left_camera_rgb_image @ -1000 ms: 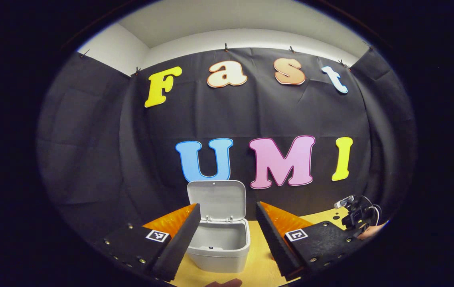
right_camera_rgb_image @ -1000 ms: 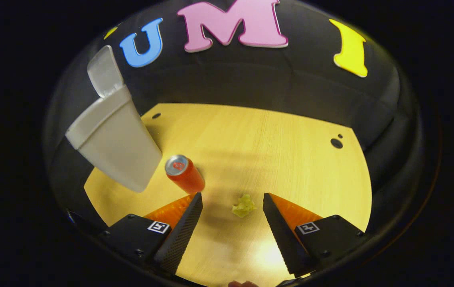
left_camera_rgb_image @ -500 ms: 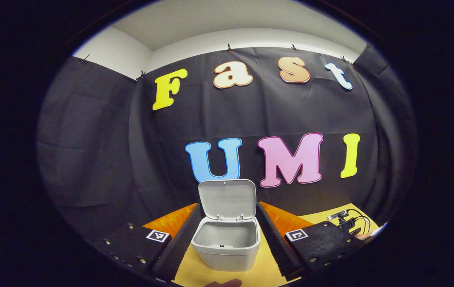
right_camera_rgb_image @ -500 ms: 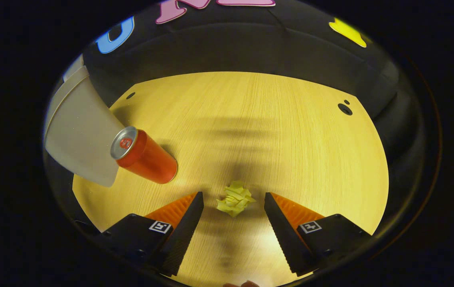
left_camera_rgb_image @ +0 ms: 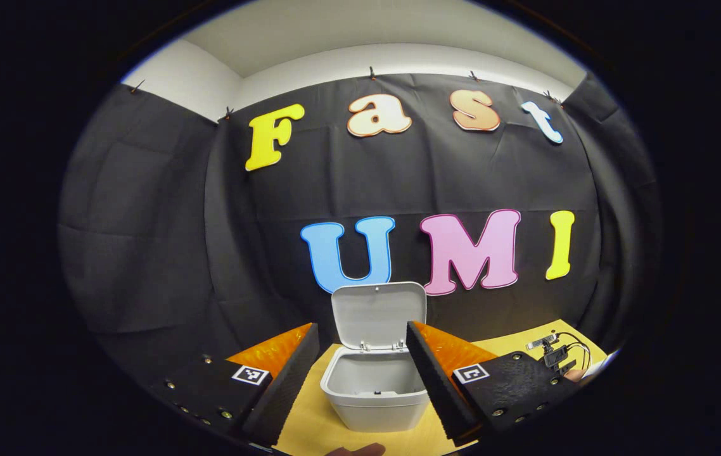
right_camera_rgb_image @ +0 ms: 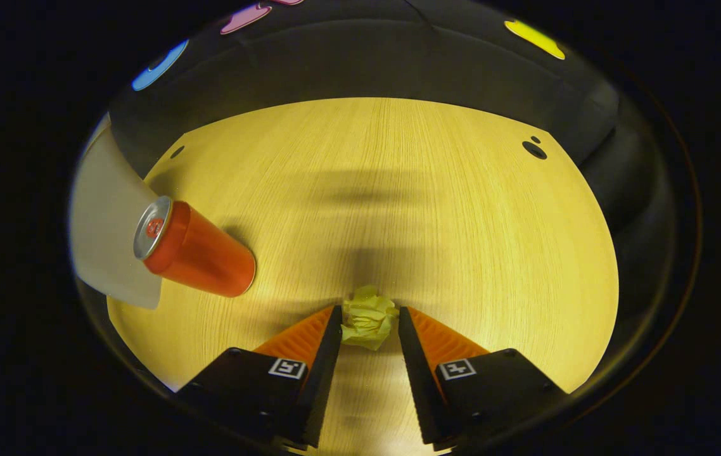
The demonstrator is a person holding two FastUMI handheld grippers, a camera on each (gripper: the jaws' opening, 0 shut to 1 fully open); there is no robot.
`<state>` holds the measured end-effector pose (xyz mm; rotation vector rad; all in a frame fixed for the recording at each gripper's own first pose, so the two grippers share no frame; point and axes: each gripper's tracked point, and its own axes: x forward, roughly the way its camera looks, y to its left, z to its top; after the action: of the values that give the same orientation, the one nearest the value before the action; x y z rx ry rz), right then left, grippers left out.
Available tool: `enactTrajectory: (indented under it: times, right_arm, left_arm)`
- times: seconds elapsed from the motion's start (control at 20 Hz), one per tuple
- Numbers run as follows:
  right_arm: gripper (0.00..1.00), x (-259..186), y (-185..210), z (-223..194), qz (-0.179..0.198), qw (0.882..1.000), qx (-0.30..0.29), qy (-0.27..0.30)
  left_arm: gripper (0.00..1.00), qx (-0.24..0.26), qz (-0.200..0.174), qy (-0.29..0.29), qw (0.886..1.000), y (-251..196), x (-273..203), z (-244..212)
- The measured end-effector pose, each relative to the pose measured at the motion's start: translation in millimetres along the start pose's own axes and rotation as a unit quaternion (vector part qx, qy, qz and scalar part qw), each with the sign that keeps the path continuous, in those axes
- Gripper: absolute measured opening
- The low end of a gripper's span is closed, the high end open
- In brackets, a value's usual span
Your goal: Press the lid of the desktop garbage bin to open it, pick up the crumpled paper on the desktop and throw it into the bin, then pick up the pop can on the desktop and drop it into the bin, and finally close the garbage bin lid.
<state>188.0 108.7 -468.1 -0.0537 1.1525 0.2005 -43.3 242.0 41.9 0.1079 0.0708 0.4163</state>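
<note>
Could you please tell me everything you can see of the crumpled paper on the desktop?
The crumpled paper is a small pale yellow-green wad, creased and folded like thin note paper. It lies on the light wooden desktop, between the two fingers of the right hand-held gripper, which have it pinched from both sides. The orange pop can stands apart from it.
</note>
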Motion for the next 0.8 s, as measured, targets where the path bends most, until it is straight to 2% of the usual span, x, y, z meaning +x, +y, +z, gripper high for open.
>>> enactTrajectory:
  times: [0.05, 0.1, 0.2, 0.45, 0.65, 0.8]
  right_arm:
    - [0.71, -0.5, -2.5, 1.1, -0.002, 1.000, 0.000, -0.004]
    - [0.45, -3.5, -2.8, 2.0, -0.003, 1.000, -0.001, -0.006]
    - [0.37, -9.7, -0.5, 5.4, -0.001, 1.000, 0.002, -0.017]
    - [0.37, -38.8, 4.2, 30.8, 0.011, 0.998, 0.014, -0.064]
    - [0.36, -110.8, 27.8, 68.0, 0.032, 0.990, 0.006, -0.139]
    - [0.36, -174.5, 51.7, 105.8, 0.047, 0.976, -0.013, -0.211]
  left_arm:
    - [0.90, -0.001, 0.004, 0.002, 1.000, 4.7, 0.7, -2.4]
    - [0.90, 0.001, 0.009, 0.000, 1.000, 10.4, 0.0, -3.4]
    - [0.90, 0.003, 0.009, -0.005, 1.000, 15.5, 0.4, -2.9]
    - [0.90, -0.014, -0.007, -0.005, 1.000, 19.2, 4.1, -10.3]
    - [0.90, -0.029, -0.023, -0.008, 0.999, 20.7, 7.1, -12.3]
    - [0.90, -0.034, -0.035, -0.014, 0.999, 21.0, 8.4, -10.9]
